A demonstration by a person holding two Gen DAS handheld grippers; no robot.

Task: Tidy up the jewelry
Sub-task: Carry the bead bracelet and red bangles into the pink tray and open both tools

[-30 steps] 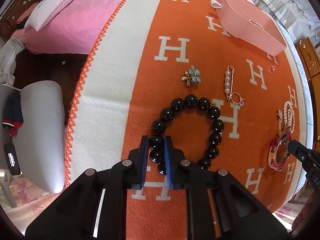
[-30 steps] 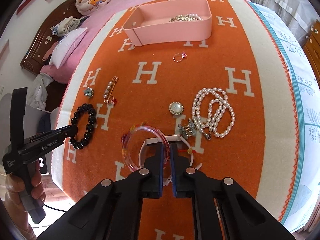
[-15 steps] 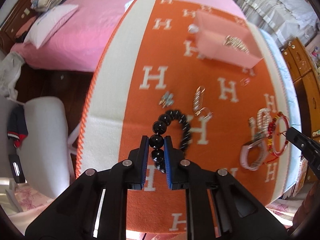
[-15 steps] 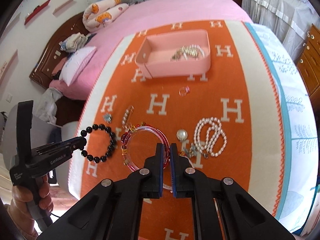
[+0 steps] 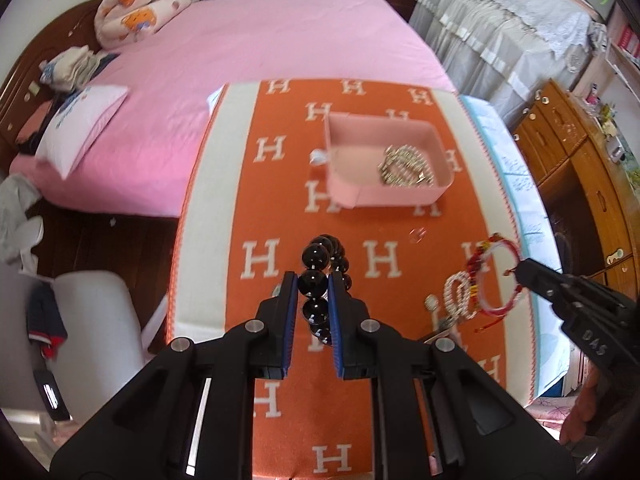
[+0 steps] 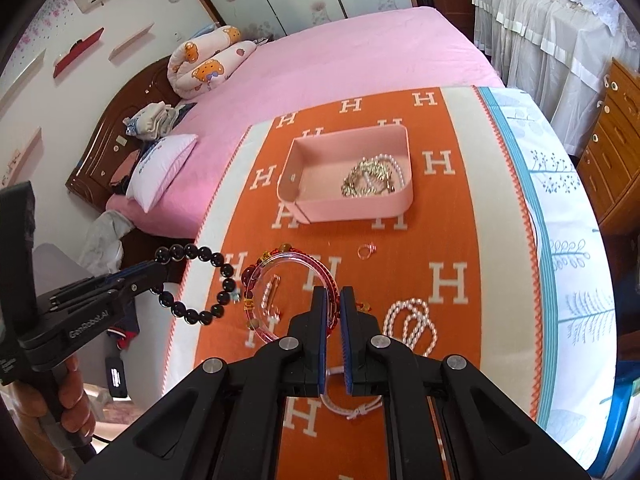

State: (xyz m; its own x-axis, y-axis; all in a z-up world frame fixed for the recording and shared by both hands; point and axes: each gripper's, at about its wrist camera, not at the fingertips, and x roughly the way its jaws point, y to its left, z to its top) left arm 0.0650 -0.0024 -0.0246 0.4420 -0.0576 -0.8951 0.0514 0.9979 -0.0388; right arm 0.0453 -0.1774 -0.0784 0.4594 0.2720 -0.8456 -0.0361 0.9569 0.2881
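Your left tool (image 5: 313, 285) is gripping the black bead bracelet (image 5: 320, 280); your right tool (image 6: 334, 308) is pinching the pink bangle (image 6: 288, 276); keep both level while approaching the pink tray (image 6: 348, 208).

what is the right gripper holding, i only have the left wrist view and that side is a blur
observer: the right gripper is shut on a clear pink bangle, with a red bead string bunched along it.
operator: anything else caught in there
observer: a white cord bracelet shows just under the jaws. I cannot tell if it is pinched too.
operator: my black beads look edge on, are they tangled
observer: no, the black bead bracelet hangs from the left gripper as one open loop.
operator: box only has the gold piece?
observer: no, a pearl strand lies beside the gold chain in the pink box.
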